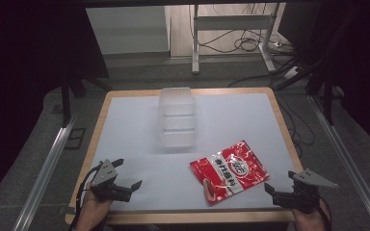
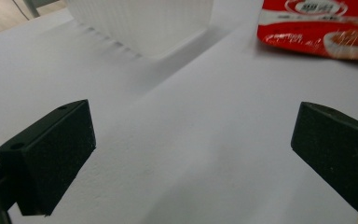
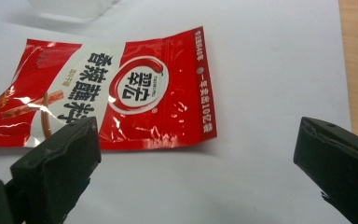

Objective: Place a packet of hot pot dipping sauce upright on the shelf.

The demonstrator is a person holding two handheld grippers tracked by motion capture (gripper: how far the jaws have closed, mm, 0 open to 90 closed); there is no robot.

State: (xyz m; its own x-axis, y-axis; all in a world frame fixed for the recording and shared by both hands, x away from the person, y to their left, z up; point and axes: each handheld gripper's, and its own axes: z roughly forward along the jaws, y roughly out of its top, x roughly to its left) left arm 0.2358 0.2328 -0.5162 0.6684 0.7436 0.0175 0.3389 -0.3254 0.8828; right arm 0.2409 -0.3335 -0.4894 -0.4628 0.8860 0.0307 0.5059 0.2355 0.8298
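A red and white snack packet (image 1: 229, 171) lies flat on the white table (image 1: 241, 120), near the front right. Behind it, at the table's middle, stands a clear plastic container (image 1: 176, 120). My left gripper (image 1: 128, 173) rests open at the front left, well apart from both. In the left gripper view its jaws (image 2: 193, 154) stand wide over bare table, with the container (image 2: 140, 23) and the packet (image 2: 321, 23) farther off. My right gripper (image 1: 280, 181) is open at the front right, just right of the packet. In the right gripper view the packet (image 3: 107, 93) lies ahead of the open gripper (image 3: 196, 163), and nothing is between the jaws.
The table has a wooden rim (image 1: 289, 139) along its edges. Metal rails (image 1: 46, 163) run along the floor on both sides. A desk frame with cables (image 1: 241, 43) stands on the floor behind the table.
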